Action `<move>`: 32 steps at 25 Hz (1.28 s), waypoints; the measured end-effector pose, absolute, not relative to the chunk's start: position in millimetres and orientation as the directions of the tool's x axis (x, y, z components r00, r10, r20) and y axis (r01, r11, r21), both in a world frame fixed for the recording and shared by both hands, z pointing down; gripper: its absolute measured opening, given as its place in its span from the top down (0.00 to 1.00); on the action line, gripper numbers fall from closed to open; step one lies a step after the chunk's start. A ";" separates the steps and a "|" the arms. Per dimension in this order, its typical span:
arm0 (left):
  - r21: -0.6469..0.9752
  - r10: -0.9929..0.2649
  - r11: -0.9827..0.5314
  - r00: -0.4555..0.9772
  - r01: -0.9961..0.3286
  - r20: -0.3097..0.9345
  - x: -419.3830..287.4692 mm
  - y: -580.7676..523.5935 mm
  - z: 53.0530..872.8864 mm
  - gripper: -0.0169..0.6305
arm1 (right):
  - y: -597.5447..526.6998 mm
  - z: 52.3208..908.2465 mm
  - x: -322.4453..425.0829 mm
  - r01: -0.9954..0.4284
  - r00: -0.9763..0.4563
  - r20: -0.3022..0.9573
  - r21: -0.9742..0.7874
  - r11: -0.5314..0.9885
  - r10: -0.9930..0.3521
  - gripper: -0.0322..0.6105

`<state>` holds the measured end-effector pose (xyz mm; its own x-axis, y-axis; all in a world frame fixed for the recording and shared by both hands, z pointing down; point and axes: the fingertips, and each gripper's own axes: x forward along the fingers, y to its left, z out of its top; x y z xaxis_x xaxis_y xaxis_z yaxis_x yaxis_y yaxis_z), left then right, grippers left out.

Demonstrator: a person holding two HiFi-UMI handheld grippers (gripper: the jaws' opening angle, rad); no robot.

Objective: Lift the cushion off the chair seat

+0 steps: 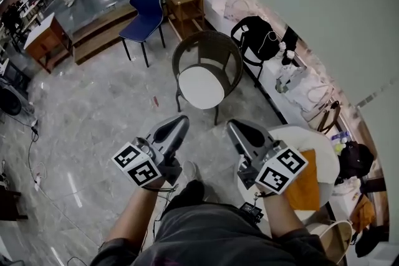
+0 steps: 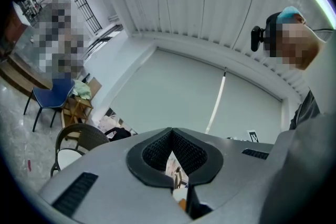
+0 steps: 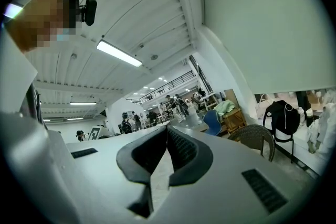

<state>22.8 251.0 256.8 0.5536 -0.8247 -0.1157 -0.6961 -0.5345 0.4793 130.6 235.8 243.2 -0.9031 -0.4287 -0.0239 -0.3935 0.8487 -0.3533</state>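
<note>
cushion (image 1: 201,88) lies white and round on the seat of the wicker chair (image 1: 186,50), out ahead of me on the floor. my left gripper (image 1: 179,123) and right gripper (image 1: 233,128) hover well short of it, jaws closed on nothing.

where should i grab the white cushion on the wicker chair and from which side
Likely best: take the cushion by its front rim, coming from the open front of the chair, the side nearest the person. It lies flat, and the wicker backrest wraps round its back and sides.
</note>
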 end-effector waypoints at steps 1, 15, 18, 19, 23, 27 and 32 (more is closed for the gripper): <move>0.482 -0.824 -0.535 0.555 -0.694 -0.114 17.2 242.7 259.6 0.96 | 227.7 245.9 124.5 -0.395 -0.903 -0.020 -0.354 0.848 -0.429 0.93; 0.515 -0.791 -0.556 0.605 -0.653 -0.087 -87.0 100.0 263.1 0.96 | 92.7 244.4 15.4 -0.450 -0.879 0.021 -0.369 0.813 -0.477 0.93; 0.521 -0.784 -0.560 0.615 -0.644 -0.083 -101.6 80.1 267.6 0.96 | 73.1 248.0 -0.3 -0.461 -0.872 0.024 -0.375 0.804 -0.489 0.93; 0.523 -0.783 -0.560 0.616 -0.643 -0.081 -106.4 74.3 269.0 0.96 | 66.9 249.4 -4.6 -0.464 -0.870 0.025 -0.378 0.801 -0.492 0.93; 0.535 -0.784 -0.550 0.617 -0.641 -0.067 -125.5 54.6 273.5 0.96 | 44.8 249.0 -20.9 -0.471 -0.866 0.028 -0.386 0.793 -0.500 0.93; 0.543 -0.785 -0.542 0.617 -0.642 -0.053 -132.6 33.1 282.6 0.96 | 23.3 255.6 -27.1 -0.474 -0.863 0.033 -0.397 0.786 -0.504 0.93; 0.553 -0.785 -0.529 0.619 -0.644 -0.030 -133.4 4.5 296.6 0.96 | -5.5 273.7 -26.8 -0.480 -0.860 0.055 -0.422 0.769 -0.507 0.93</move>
<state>-133.4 4.5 296.6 0.6186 -0.7851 -0.0299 -0.6440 -0.5285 0.5531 -26.8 -5.5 273.7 -0.8604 -0.5067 0.0545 -0.4797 0.7692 -0.4221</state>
